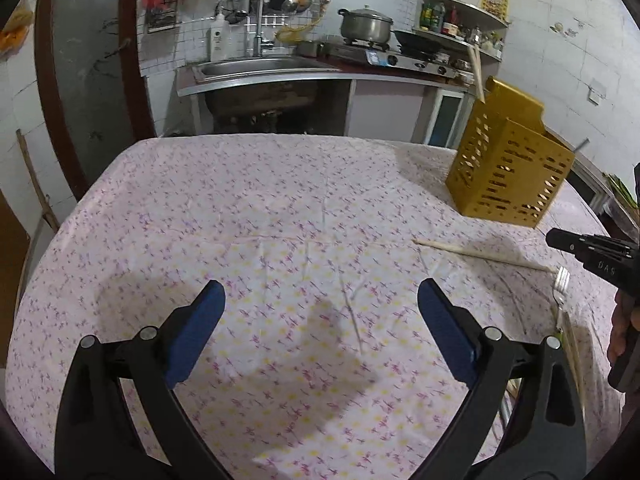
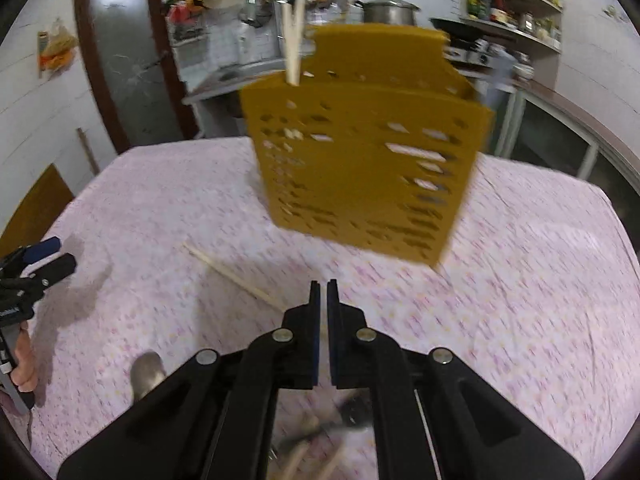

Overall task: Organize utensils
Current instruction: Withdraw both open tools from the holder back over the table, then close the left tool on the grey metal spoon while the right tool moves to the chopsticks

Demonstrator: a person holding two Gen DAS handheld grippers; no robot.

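Observation:
A yellow slotted utensil holder (image 1: pixel 508 164) (image 2: pixel 360 160) stands on the flowered tablecloth with chopsticks (image 2: pixel 292 48) poking out of its top. One loose chopstick (image 1: pixel 480 254) (image 2: pixel 232 276) lies on the cloth in front of it. A metal fork (image 1: pixel 560 288) lies at the right edge of the left wrist view. My left gripper (image 1: pixel 320 300) is open over bare cloth, nothing between its blue pads. My right gripper (image 2: pixel 324 286) is shut and empty, pointing at the holder's base. A spoon (image 2: pixel 146 372) and more utensils (image 2: pixel 320 432) lie beneath it, partly hidden.
The table (image 1: pixel 200 200) ends at a far edge before a kitchen counter with a sink (image 1: pixel 256 66), a stove and a pot (image 1: pixel 366 24). A person's hand (image 2: pixel 24 368) holds the left gripper's handle at the left of the right wrist view.

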